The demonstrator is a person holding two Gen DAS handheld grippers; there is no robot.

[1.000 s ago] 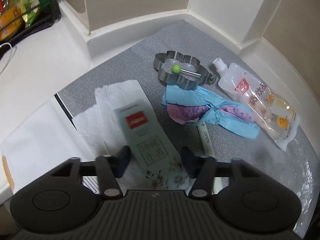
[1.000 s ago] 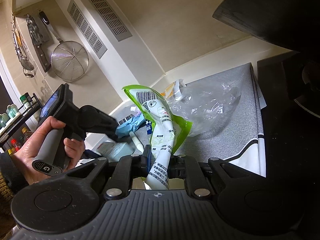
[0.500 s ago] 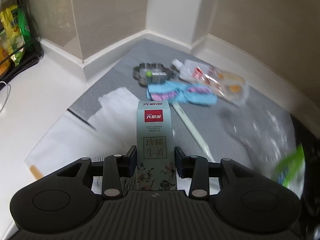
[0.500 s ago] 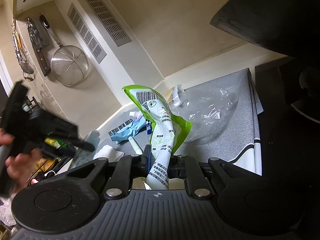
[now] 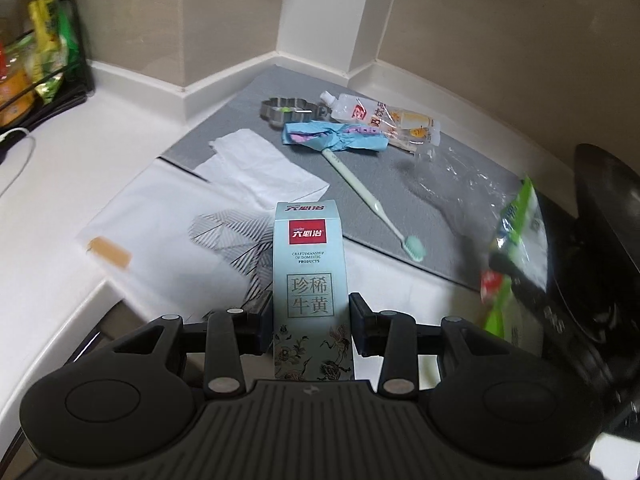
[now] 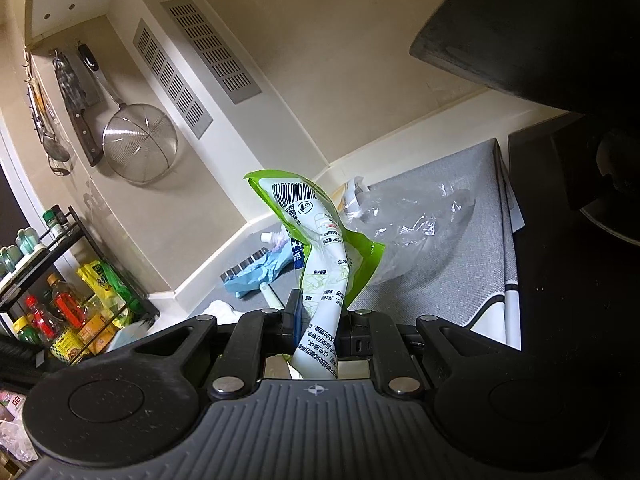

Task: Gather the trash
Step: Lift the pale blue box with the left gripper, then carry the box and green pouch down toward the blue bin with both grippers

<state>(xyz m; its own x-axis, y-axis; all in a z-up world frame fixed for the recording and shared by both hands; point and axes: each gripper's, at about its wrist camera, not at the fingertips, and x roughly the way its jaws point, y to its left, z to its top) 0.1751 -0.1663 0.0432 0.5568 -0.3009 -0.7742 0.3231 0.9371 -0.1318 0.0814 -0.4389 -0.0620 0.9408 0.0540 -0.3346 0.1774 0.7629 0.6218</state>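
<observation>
My left gripper [image 5: 310, 322] is shut on a pale blue carton [image 5: 310, 276] with a red label, held upright above the white counter edge. My right gripper [image 6: 318, 320] is shut on a green and white snack bag [image 6: 320, 248], which also shows blurred at the right of the left wrist view [image 5: 516, 240]. On the grey mat [image 5: 420, 216] lie a white tissue [image 5: 256, 168], a mint toothbrush [image 5: 372, 200], a blue crumpled wrapper [image 5: 332, 138], a clear drink pouch [image 5: 384, 120] and a clear plastic bag [image 6: 412, 224].
A metal flower-shaped mould [image 5: 286, 110] sits at the mat's far end by the wall. A black rack [image 6: 68, 300] of bottles and packets stands at the left. A black stove [image 6: 580, 240] lies at the right. A strainer [image 6: 140, 142] and knives hang on the wall.
My left gripper has closed on the carton, lifted it off the tissue and drawn back from the mat toward the counter edge. The right gripper has kept still with its bag.
</observation>
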